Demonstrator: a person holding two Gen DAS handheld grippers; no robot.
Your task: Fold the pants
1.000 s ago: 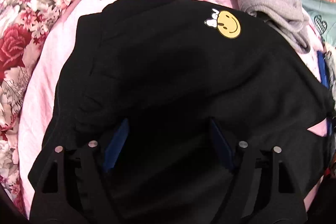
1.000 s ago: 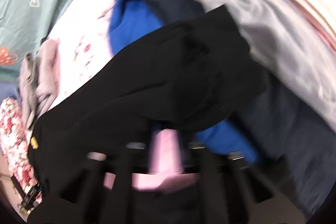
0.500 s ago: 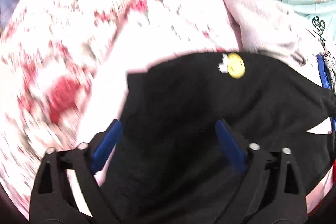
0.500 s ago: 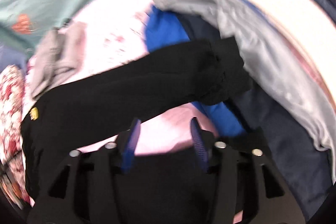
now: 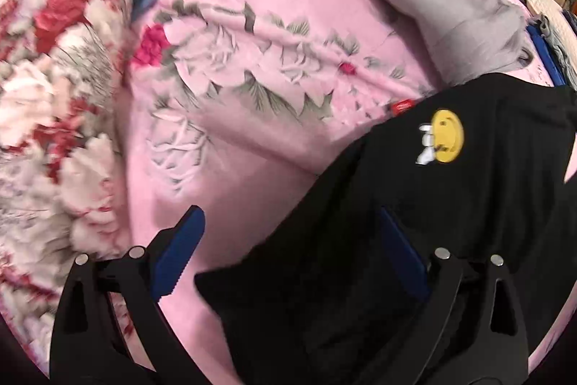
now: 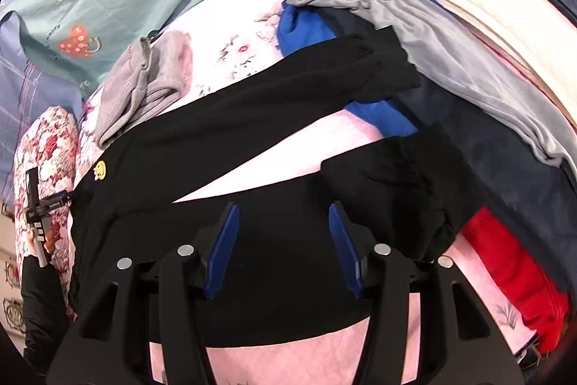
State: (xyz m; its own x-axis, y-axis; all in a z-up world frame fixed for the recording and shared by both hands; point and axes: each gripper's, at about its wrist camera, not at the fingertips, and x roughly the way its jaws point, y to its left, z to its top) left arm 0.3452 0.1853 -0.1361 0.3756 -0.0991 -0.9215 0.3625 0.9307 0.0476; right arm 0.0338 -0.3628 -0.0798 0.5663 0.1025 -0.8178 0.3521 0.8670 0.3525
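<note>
Left of pants (image 5: 414,240): bare pink sheet (image 5: 252,139), open room.
Far left: flowered pillow (image 5: 54,96) blocks.
Behind: grey sweater (image 5: 432,6).
Right: clothes pile (image 6: 468,89) crowds leg ends.
Between legs: pink gap.

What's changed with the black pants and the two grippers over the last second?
The left gripper has drawn back toward the waist edge of the black pants, its tongs open over the pink floral sheet. The right gripper has pulled back, open; the legs now lie splayed apart. The smiley patch and grey garment haven't moved.
</note>
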